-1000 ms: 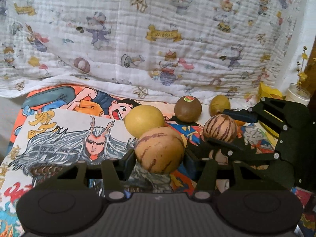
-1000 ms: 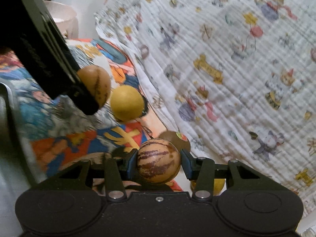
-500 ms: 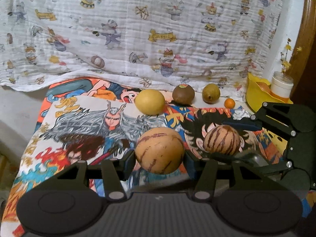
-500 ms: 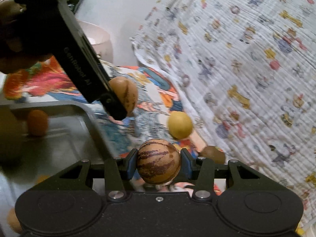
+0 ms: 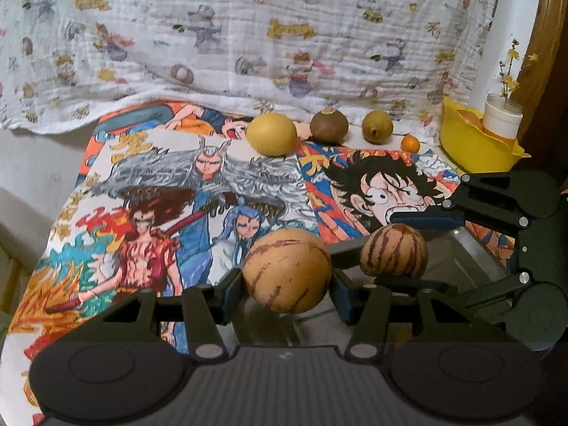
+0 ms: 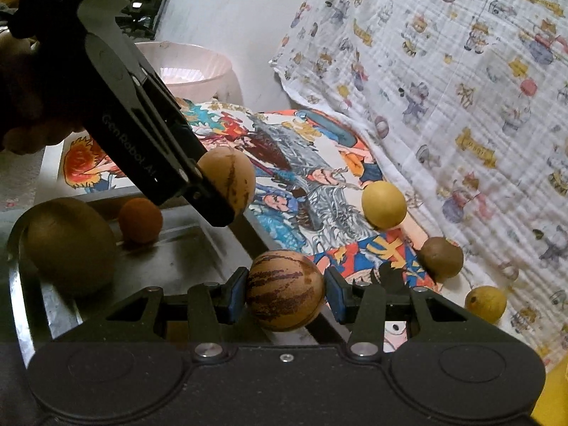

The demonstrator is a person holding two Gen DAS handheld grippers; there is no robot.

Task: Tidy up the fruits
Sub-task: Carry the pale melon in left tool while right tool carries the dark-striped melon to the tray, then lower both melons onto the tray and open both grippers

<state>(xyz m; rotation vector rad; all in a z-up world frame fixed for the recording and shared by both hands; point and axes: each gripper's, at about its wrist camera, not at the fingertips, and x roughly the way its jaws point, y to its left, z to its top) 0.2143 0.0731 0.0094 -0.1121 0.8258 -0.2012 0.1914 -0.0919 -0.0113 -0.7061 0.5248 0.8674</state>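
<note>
Both grippers are clamped on a striped melon each: left gripper (image 5: 287, 280) holds the paler one (image 5: 287, 270), right gripper (image 6: 285, 296) the darker one (image 6: 285, 290), both over the steel tray (image 6: 184, 248). They look firm, smooth and roll-prone, so pinching across the widest part seems safest. The tray's near side is hidden behind the gripper bodies.

The shallow steel tray (image 6: 198, 248) has bare floor in its middle; a large brown kiwi (image 6: 71, 245) and a small orange fruit (image 6: 140, 220) fill its far-left corner. The left tongs (image 6: 227, 181) hang over the tray's far rim, close beside the right tongs (image 6: 285, 291). Beyond, the cartoon-printed cloth (image 5: 149, 191) lies open up to a row of fruit: yellow lemon (image 5: 271, 134), brown kiwi (image 5: 329, 127), greenish lemon (image 5: 377, 127), tiny orange (image 5: 410, 143).
</note>
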